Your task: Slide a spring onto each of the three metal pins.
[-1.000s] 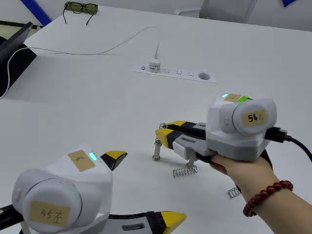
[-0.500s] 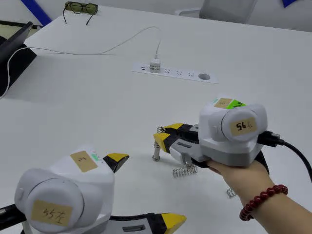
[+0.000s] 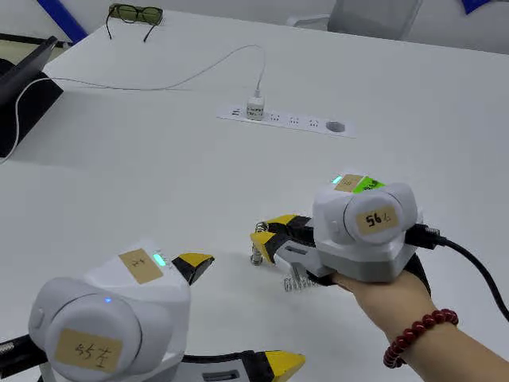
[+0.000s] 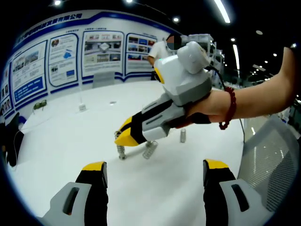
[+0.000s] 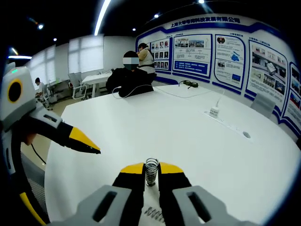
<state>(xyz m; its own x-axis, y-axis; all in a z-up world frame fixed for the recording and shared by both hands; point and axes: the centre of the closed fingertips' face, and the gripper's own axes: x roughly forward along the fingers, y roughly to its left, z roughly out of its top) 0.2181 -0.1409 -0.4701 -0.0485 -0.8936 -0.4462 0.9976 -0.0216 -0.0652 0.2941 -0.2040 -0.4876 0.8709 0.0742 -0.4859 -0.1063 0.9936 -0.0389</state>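
spring [image 5: 151, 172]: shiny metal wire | table [image 3: 159, 183]: smooth, matt white | bracelet [image 3: 413, 333]: glossy beads

Right gripper [image 3: 267, 236] low at centre right, pointing left, tips angled down; jaws pinched together on a spring [image 5: 151, 169]; right hand [image 3: 382, 290] grips its body from beneath, wrist and forearm running off to the near right; left gripper [image 4: 155, 165] at near left, aimed toward the right gripper, jaws spread wide; the two grippers well apart, not touching
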